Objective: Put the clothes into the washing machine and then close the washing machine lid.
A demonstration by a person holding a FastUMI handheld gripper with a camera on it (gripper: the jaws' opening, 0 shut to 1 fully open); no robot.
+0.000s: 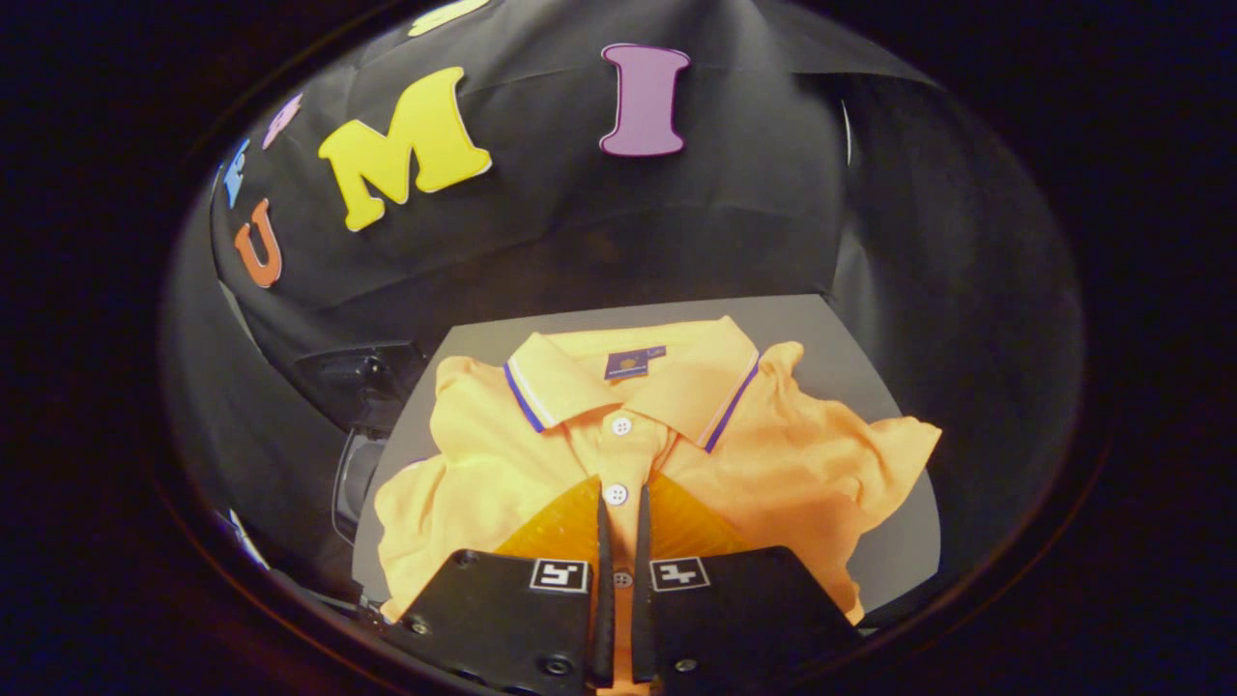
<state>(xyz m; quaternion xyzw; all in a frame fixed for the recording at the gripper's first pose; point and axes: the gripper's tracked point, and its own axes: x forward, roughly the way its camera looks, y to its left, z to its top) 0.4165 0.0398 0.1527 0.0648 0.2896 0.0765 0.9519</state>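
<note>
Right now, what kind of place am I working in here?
Probably a staged recording booth, not a home laundry room: black cloth wall behind, a folded orange polo shirt on a grey board, and the gripper nearly closed around its button placket.

Gripper [618,503] points forward and downward. Jaws stand nearly closed, parallel, with only a narrow slit between them. Tips sit close together. Both finger bodies appear level and symmetrical.

The gripper [618,503] fingers sit nearly closed over the shirt [773,454]; bare tabletop [850,358] stays free upper right.
</note>
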